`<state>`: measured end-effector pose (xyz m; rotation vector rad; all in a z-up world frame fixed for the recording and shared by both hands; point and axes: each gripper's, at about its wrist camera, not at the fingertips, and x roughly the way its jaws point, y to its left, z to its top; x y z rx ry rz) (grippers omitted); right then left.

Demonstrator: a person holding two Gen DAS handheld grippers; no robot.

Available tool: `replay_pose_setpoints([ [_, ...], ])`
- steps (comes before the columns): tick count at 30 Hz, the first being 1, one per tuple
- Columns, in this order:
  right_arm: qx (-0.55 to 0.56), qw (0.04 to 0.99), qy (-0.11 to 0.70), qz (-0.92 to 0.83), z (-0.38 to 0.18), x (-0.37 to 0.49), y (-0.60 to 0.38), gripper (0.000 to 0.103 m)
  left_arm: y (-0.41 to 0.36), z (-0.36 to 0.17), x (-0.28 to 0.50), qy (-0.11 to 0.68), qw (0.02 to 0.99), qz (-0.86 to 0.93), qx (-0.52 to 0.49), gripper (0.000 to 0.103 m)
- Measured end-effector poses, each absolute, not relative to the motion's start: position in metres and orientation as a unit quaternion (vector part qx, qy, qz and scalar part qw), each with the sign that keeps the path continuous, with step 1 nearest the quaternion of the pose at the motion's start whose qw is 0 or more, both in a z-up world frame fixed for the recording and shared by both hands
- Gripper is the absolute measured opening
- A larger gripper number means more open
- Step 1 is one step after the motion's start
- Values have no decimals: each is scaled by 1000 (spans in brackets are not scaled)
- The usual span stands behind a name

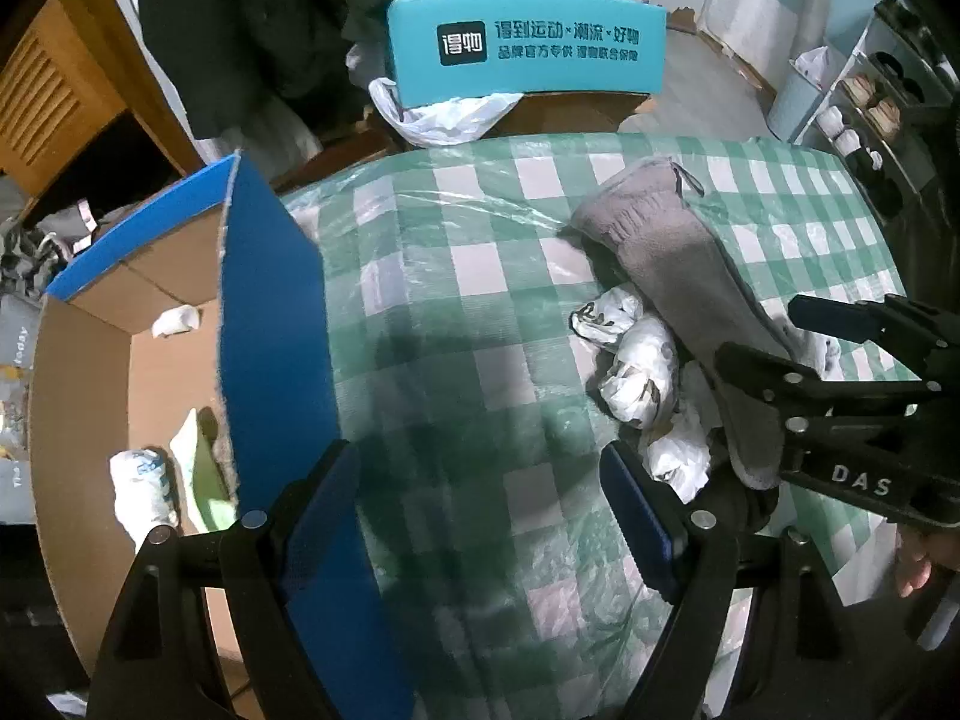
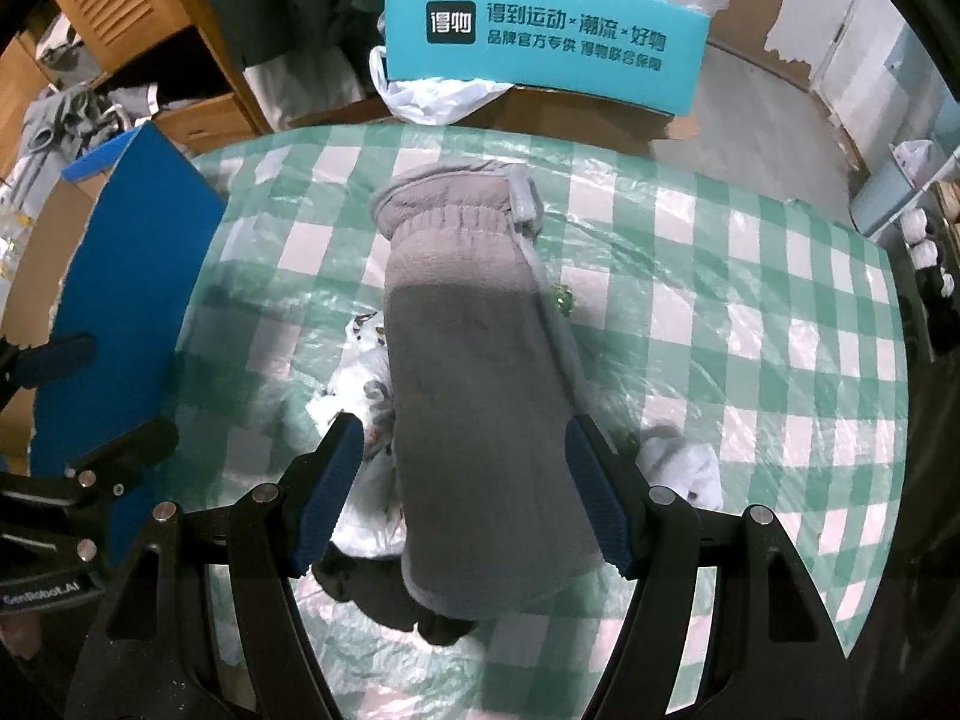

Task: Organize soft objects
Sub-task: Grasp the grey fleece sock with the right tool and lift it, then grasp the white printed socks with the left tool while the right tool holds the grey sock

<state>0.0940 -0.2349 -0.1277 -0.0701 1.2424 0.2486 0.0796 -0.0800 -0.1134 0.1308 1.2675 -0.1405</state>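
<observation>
A grey fleece mitten lies lengthwise on the green checked tablecloth, on top of several white soft bundles and a dark item. My right gripper stands open and points steeply down, its blue pads on either side of the mitten's lower half; the left pad is clear of it. In the left wrist view the mitten and the white bundles sit at the right, under my right gripper. My left gripper is open and empty over bare cloth beside the box flap.
An open cardboard box with blue flaps stands at the table's left edge; it holds a white sock and a green item. A teal carton and a plastic bag stand behind the table. A small white plush lies right of the mitten.
</observation>
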Motion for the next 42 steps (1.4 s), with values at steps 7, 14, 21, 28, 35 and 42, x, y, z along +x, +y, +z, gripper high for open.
replay_pose_setpoints([
  [7,-39,798,590,115,-142,107,-232,70,-88,-127,87,602,793,-74,65,84],
  [14,-45,793,596,117,-152,115,-229,70,-93,-135,93,608,787,-80,66,84],
  [21,-42,787,602,132,-156,117,-229,37,-96,-138,94,612,783,-86,65,84],
  [28,-19,799,588,125,-143,115,-242,15,-99,-138,93,614,781,-90,68,84],
  [35,12,814,571,110,-121,106,-263,14,-108,-134,90,612,781,-102,64,84],
  [42,21,816,568,104,-114,92,-278,14,-123,-137,93,618,777,-110,53,84],
])
